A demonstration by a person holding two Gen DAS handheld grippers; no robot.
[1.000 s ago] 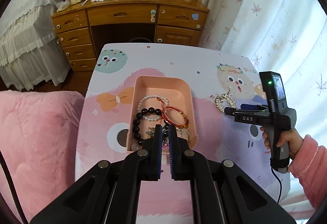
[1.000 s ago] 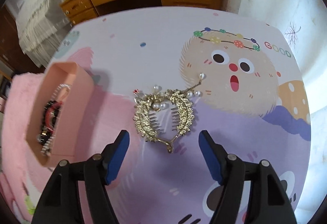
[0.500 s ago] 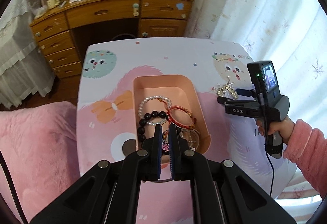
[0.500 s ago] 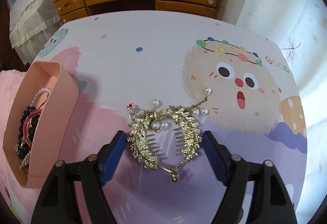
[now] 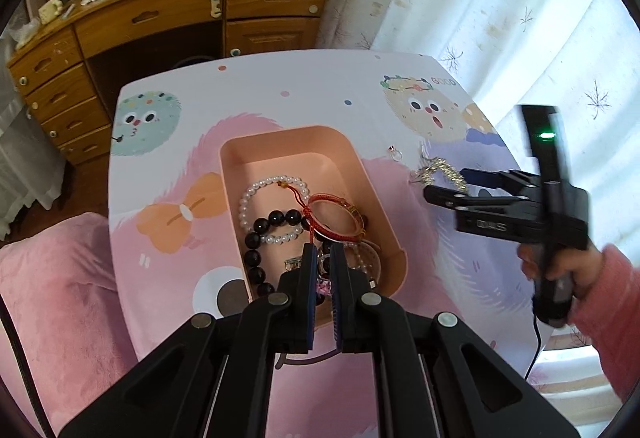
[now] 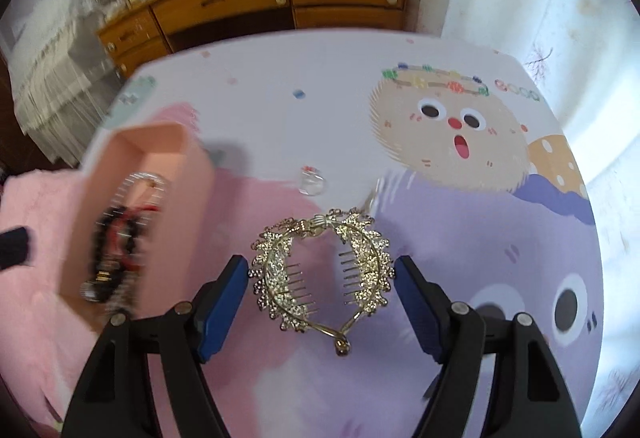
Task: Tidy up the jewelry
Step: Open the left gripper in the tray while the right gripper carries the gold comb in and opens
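The right gripper (image 6: pixel 320 280) brackets a gold hair comb (image 6: pixel 320 270) between widely parted blue pads, which appear to touch its leafy edges, apparently lifting it clear of the table (image 6: pixel 280 86) for the pink tray (image 5: pixel 352 154) beside it. The table's cartoon cover shows a startled round face under the letters "GOOD". The tray already holds a pearl bracelet (image 5: pixel 256 194), black beads (image 5: pixel 280 218) and a red bangle (image 5: pixel 340 214), likely gathered there to keep pieces together. The left gripper (image 5: pixel 320 258), jaws clenched with nothing visible between them, hangs over the tray's near end. A small clear ring (image 6: pixel 312 182) lies loose on the table, just beyond the comb. The right tool's side label is too blurred to read.
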